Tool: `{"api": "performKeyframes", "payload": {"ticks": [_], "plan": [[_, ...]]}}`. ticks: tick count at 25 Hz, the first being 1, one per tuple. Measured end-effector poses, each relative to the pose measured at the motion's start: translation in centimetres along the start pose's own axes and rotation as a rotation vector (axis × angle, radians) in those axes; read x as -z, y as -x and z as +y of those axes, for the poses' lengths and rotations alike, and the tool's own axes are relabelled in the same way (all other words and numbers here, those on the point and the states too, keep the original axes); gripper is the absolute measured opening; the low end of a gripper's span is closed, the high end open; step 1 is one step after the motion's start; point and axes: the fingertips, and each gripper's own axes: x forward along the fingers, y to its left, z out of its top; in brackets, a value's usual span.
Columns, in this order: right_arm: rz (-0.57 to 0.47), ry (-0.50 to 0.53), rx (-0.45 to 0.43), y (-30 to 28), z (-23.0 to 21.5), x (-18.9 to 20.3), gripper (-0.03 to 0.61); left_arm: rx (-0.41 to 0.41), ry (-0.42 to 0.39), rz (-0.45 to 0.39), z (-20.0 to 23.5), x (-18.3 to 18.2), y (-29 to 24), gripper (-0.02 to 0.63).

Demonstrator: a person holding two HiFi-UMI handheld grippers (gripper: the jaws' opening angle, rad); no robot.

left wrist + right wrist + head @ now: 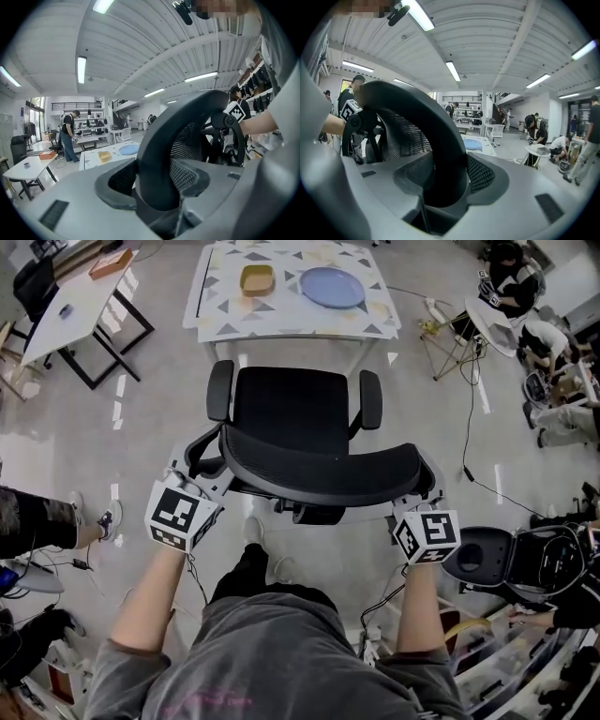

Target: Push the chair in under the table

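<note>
Clamped wide-jawed onto the chair (291, 413) backrest rim with left gripper (202, 474) and right gripper (420, 495); facing far patterned table (221, 307) across glossy grey floor (141, 432).

Upright black chair (300, 427) before patterned table (221, 319)

Three black chairs show: the chair (291, 432) in the middle, a second chair (487, 559) at the lower right and a third chair (33, 285) at the upper left. There are three tables: a patterned table (225, 329) carrying one yellow bowl (257, 279) by its far edge and one blue plate (332, 287) towards its far right corner, a white table (70, 320) with one orange box (111, 263) at its far end, and a round table (487, 329). There are two grippers, the left gripper (202, 472) and the right gripper (422, 491).
</note>
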Motion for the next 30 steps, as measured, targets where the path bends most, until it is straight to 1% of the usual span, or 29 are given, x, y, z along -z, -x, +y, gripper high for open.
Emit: {"api": "performKeyframes", "payload": {"ticks": [10, 15, 22, 30], "plan": [[-0.011, 0.010, 0.026, -5.3, -1.6, -1.3, 0.201, -0.003, -0.010, 0.006, 4.1, -0.7, -3.9, 0.219], [-0.014, 0.017, 0.032, -7.8, -2.6, -1.8, 0.201, -0.020, -0.021, 0.005, 5.8, -1.0, -5.7, 0.219], [-0.022, 0.027, 0.045, -10.9, -3.5, -2.8, 0.201, -0.018, -0.007, 0.016, 8.4, -1.7, -7.8, 0.221], [-0.028, 0.038, 0.052, -14.4, -4.6, -3.8, 0.201, -0.031, -0.009, 0.022, 11.0, -2.2, -10.2, 0.221]]}}
